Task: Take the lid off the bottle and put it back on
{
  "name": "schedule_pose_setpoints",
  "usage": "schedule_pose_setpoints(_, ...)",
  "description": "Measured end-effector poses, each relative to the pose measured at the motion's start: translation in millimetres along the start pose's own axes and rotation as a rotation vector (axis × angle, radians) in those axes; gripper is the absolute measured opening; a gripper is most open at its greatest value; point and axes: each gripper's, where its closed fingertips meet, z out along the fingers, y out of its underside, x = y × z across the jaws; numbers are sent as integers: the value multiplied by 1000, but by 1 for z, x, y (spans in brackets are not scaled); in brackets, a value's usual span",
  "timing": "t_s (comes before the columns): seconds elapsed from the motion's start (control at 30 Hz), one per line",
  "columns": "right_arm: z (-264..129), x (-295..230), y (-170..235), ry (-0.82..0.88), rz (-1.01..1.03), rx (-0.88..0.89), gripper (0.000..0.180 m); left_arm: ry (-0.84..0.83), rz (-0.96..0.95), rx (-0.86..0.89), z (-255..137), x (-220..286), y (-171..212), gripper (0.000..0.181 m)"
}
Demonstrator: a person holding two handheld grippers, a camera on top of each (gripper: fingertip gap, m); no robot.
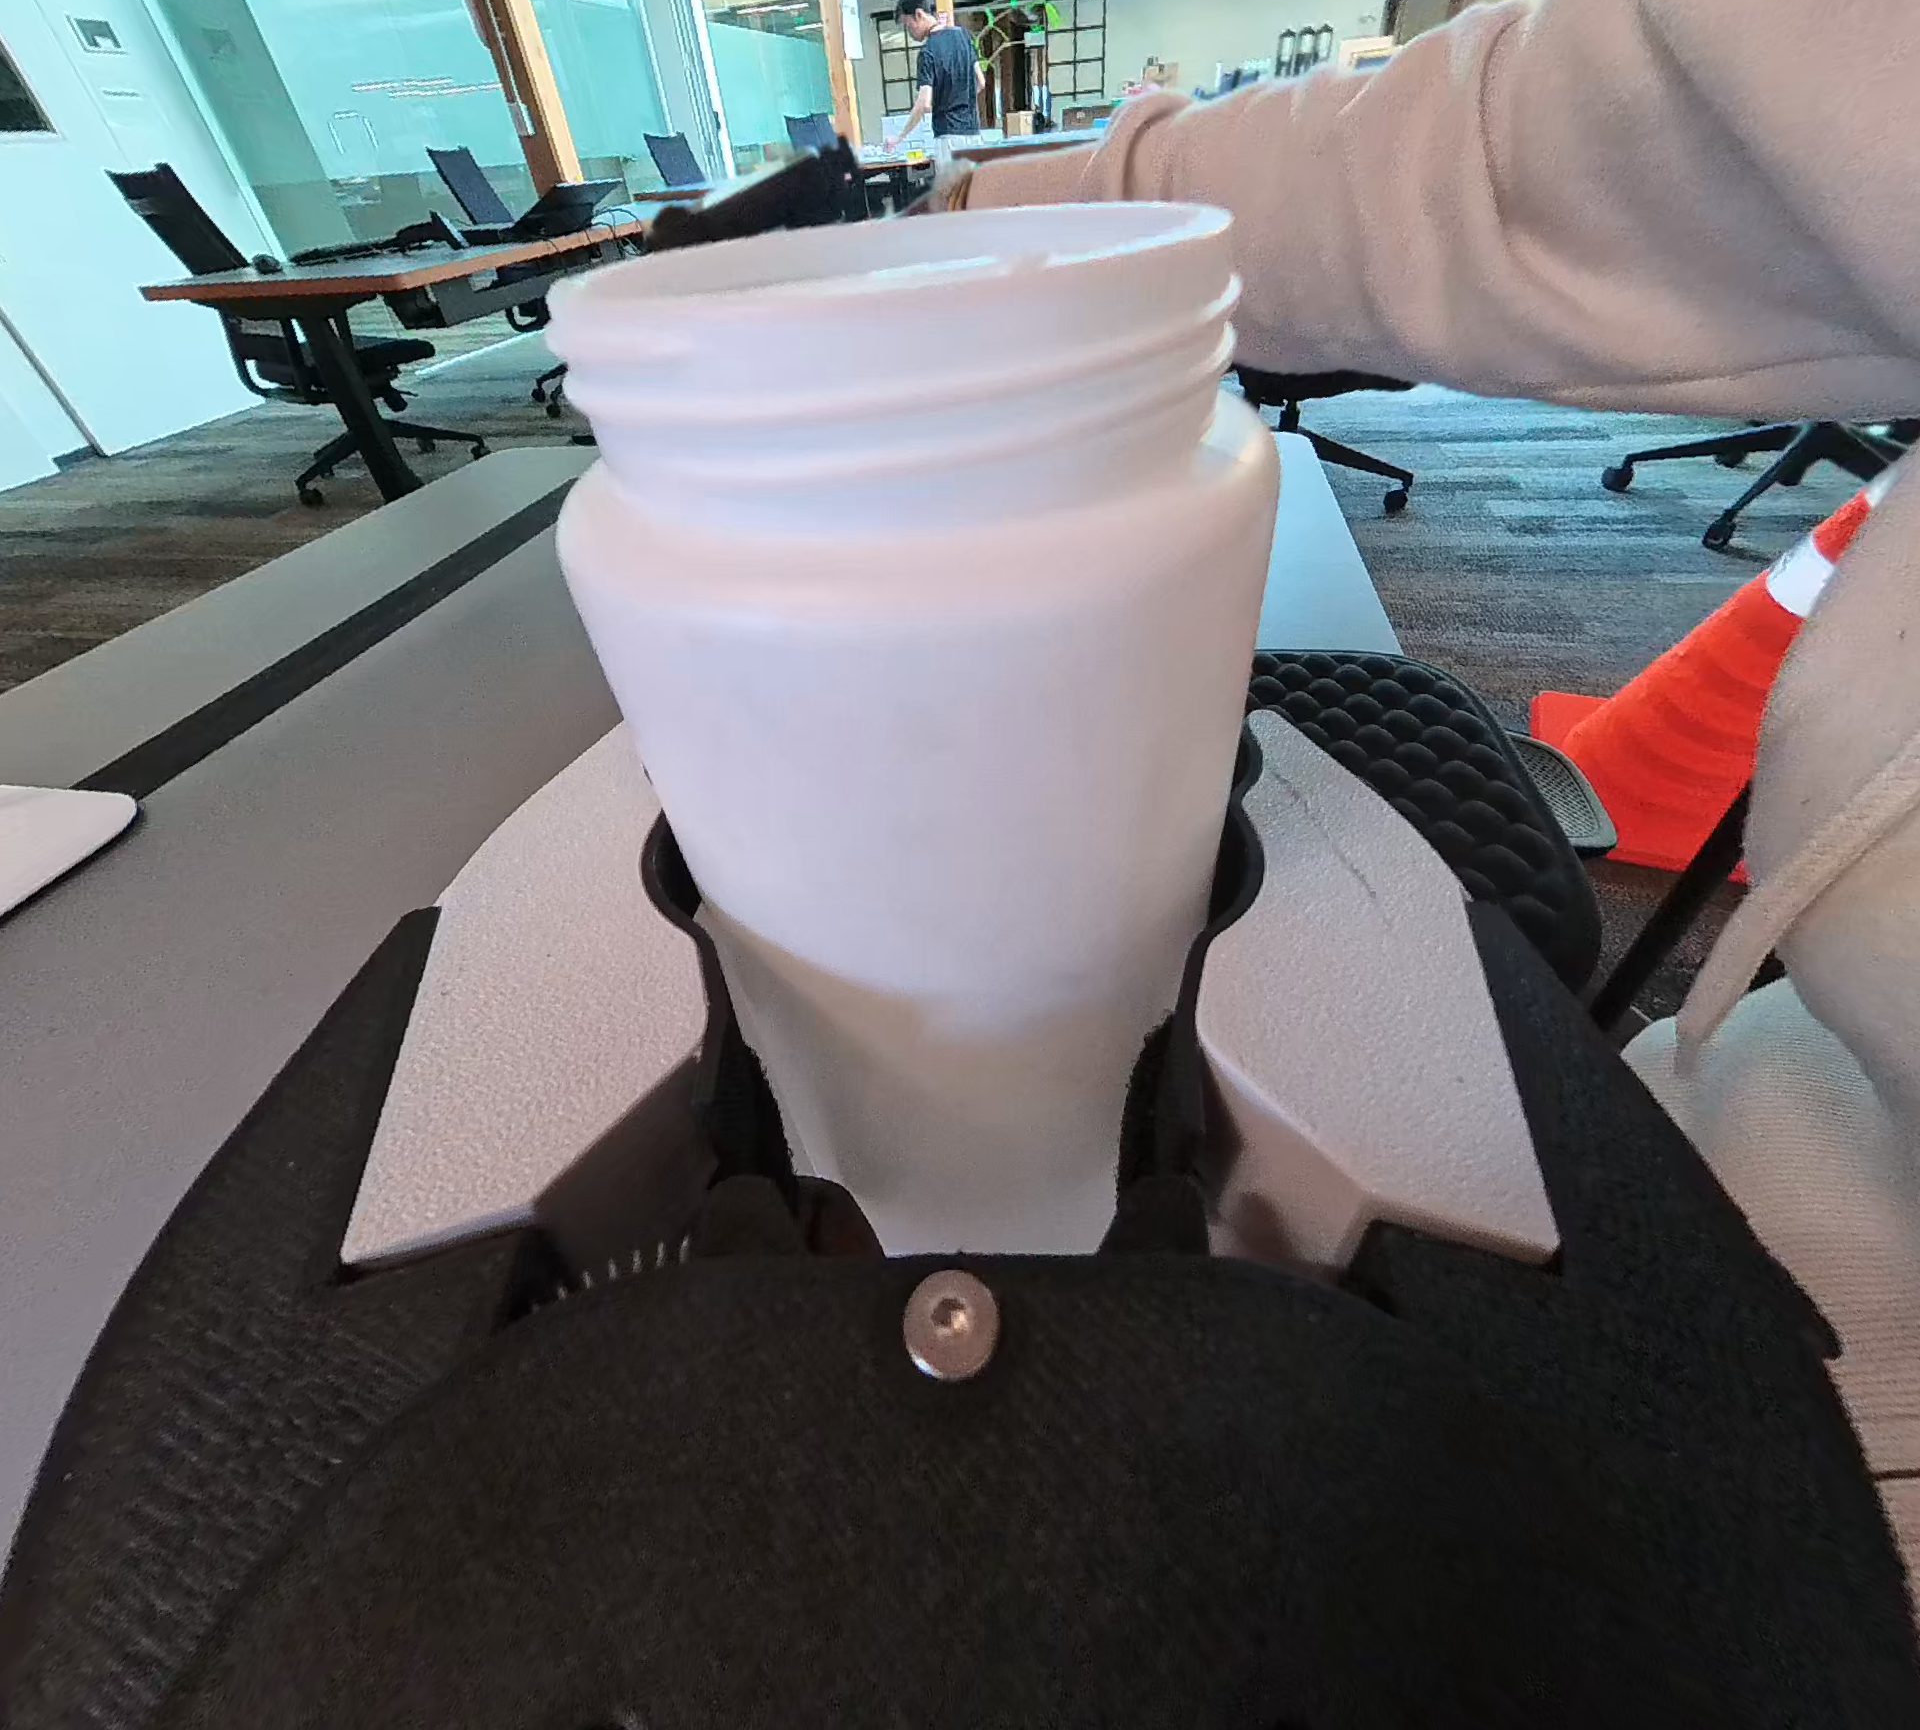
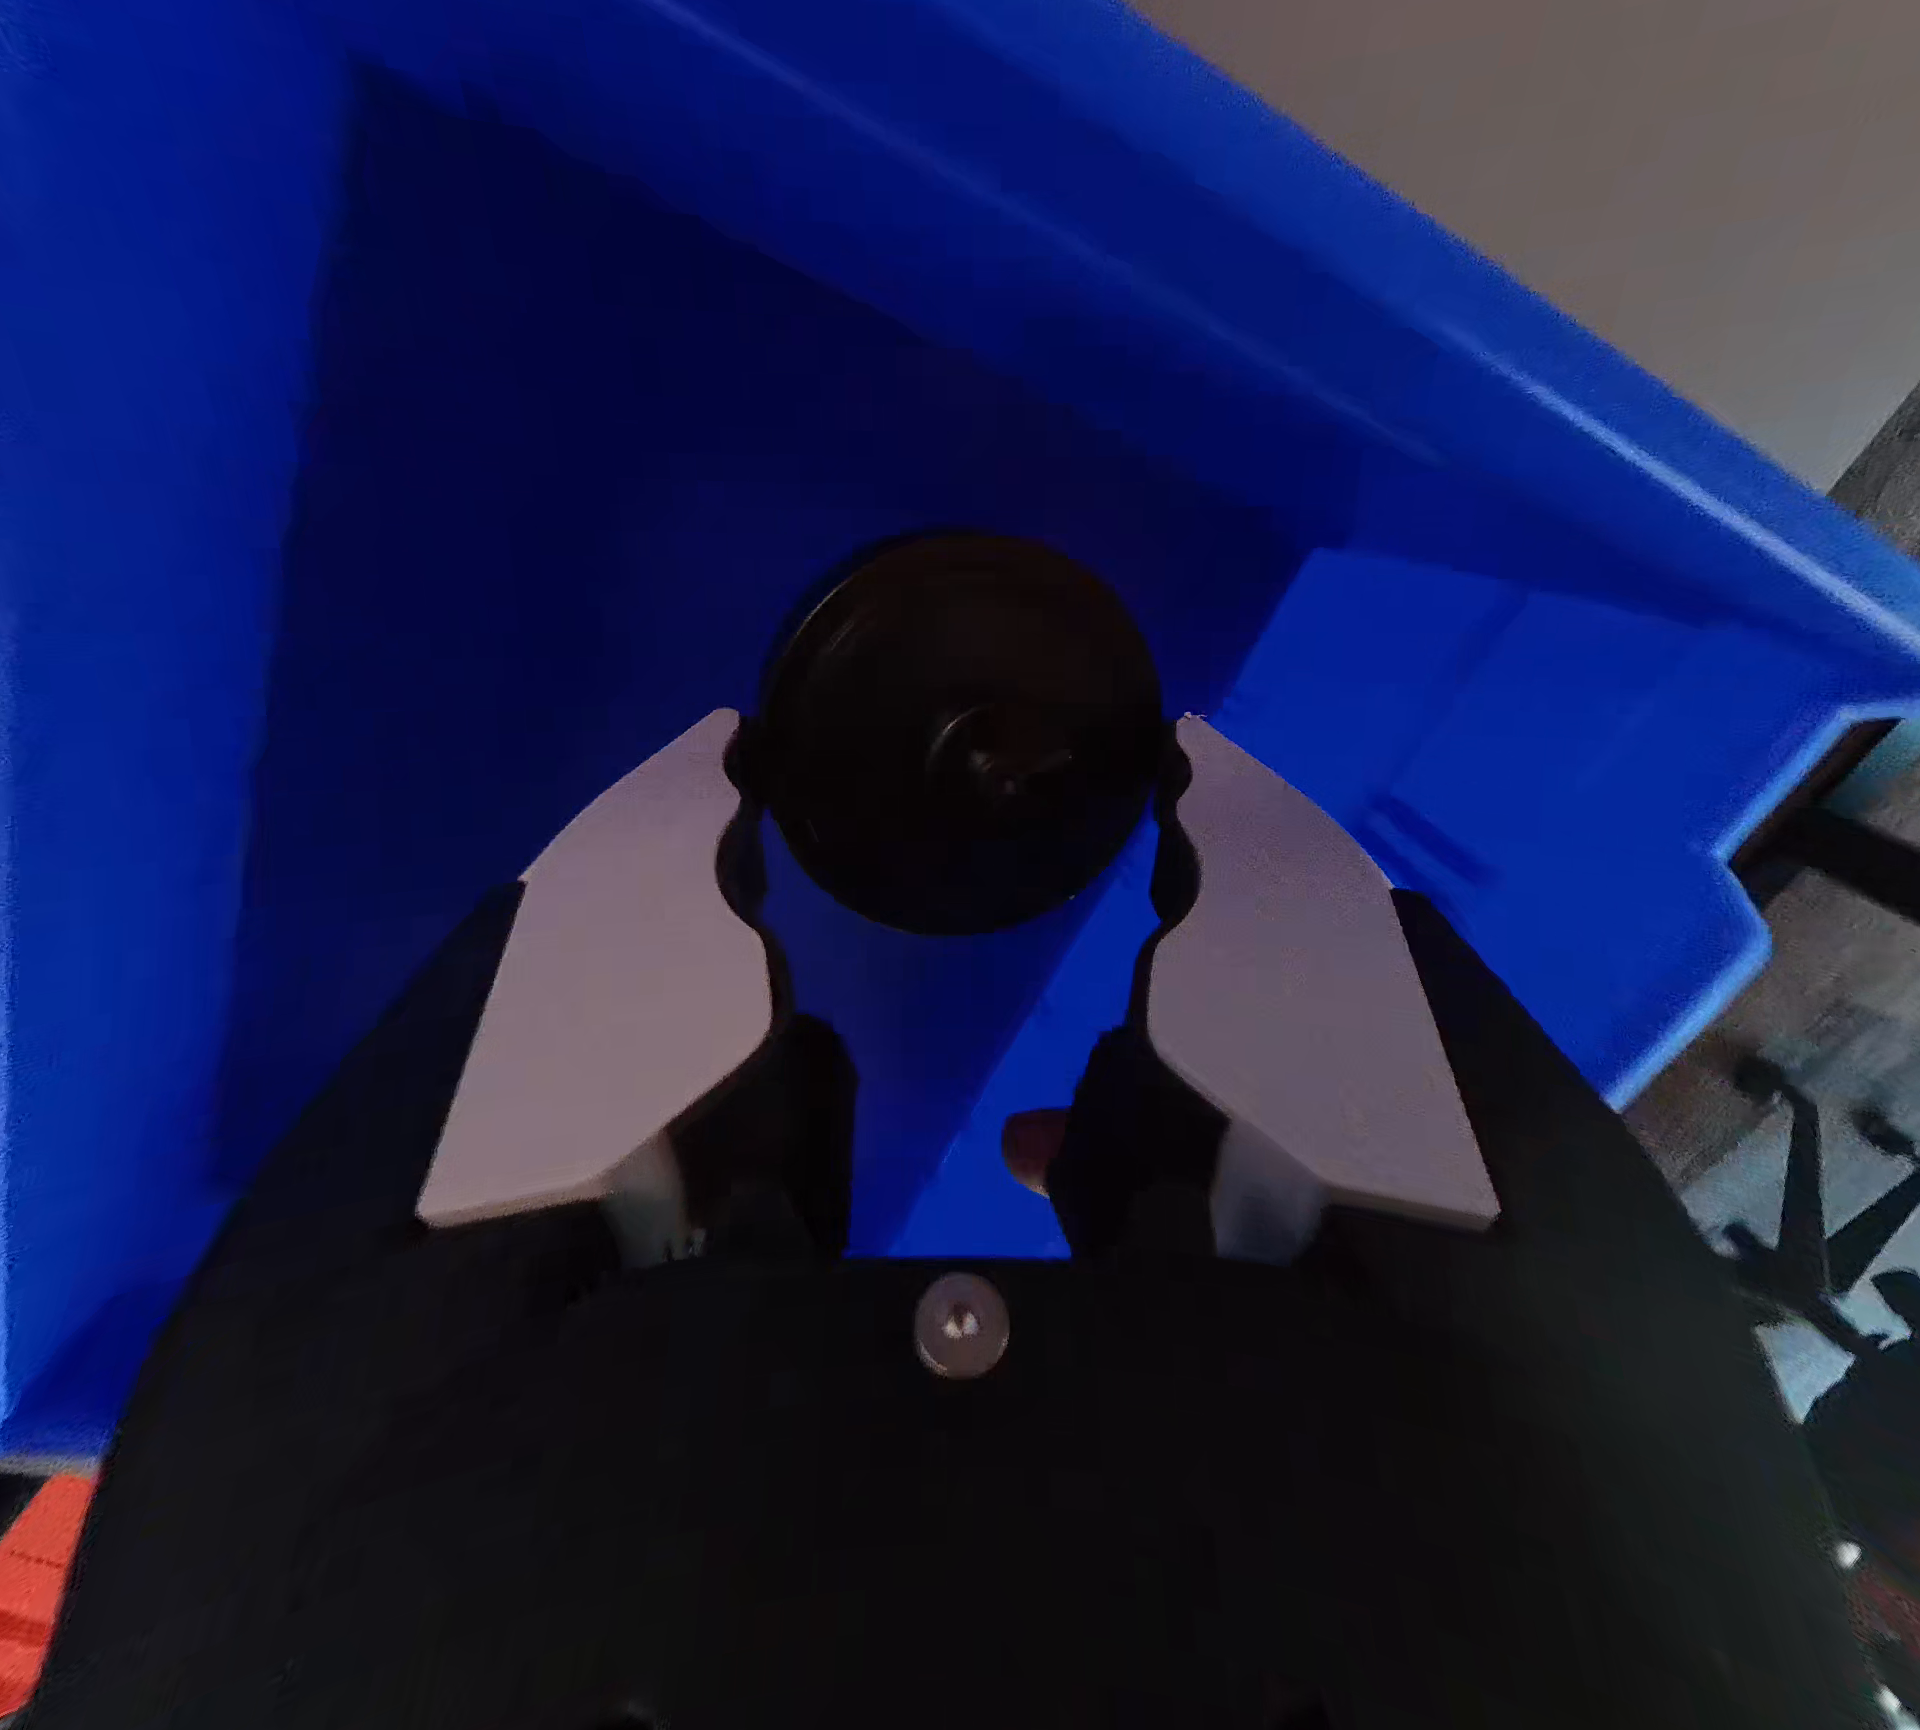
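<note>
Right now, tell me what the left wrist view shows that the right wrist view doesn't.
Only the left wrist view shows the white bottle, open-topped with bare threads, clamped in the left gripper above a grey table, plus a beige sleeve, an orange cone and office chairs. Only the right wrist view shows the black lid between the fingertips of the right gripper, down in a blue bin. Both share just the same gripper design: pale fingers on a black body.

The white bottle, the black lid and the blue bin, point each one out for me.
white bottle (image 1: pixel 925 745), left wrist view, on the front of its body.
black lid (image 2: pixel 961 735), right wrist view, on its round face.
blue bin (image 2: pixel 727 153), right wrist view, on its wall.
</note>
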Motion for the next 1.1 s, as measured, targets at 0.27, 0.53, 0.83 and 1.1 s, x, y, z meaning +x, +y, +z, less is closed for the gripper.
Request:
schedule_pose_setpoints(0.27,24,12,0,24,83,-14,75,-1,0,1,0,-1,0,98)
schedule_pose_setpoints(0.53,-24,7,-25,104,62,157,91,-2,0,-2,0,-1,0,98)
schedule_pose_setpoints(0.83,-215,-230,-92,-406,-259,1088,101,-5,0,-4,0,-1,0,98)
schedule_pose_setpoints(1.1,-237,-464,-27,-976,-673,1311,119,-5,1,-5,-1,-1,0,98)
